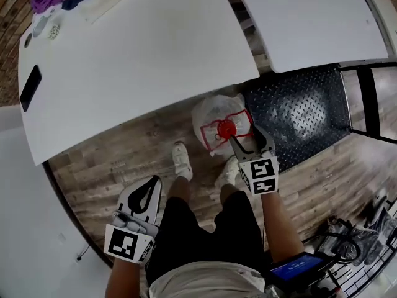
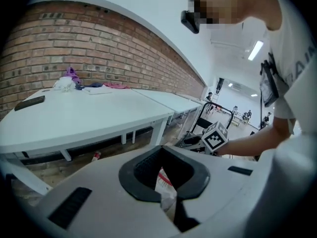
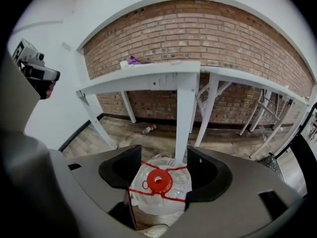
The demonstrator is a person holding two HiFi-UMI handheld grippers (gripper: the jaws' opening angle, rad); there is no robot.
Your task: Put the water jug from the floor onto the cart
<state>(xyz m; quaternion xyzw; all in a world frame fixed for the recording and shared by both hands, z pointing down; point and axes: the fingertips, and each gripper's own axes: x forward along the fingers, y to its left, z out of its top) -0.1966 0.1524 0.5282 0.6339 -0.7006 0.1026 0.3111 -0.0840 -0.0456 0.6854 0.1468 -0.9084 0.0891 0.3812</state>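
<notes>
Water jug (image 1: 214, 113) on floor (image 1: 118, 166) beside cart (image 1: 298, 113)

I see a clear water jug (image 1: 211, 113) with a red cap (image 1: 227, 128), a black bumpy-patterned cart (image 1: 298, 110), and white tables (image 1: 136, 54).

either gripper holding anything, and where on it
Nothing held: right gripper open over red cap of water jug; left gripper shut, empty.

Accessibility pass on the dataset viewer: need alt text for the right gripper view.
The right tool, jaws apart, hangs over a clear water jug with a red cap standing on the wood floor. A white table leg rises just behind it, with a brick wall beyond.
</notes>
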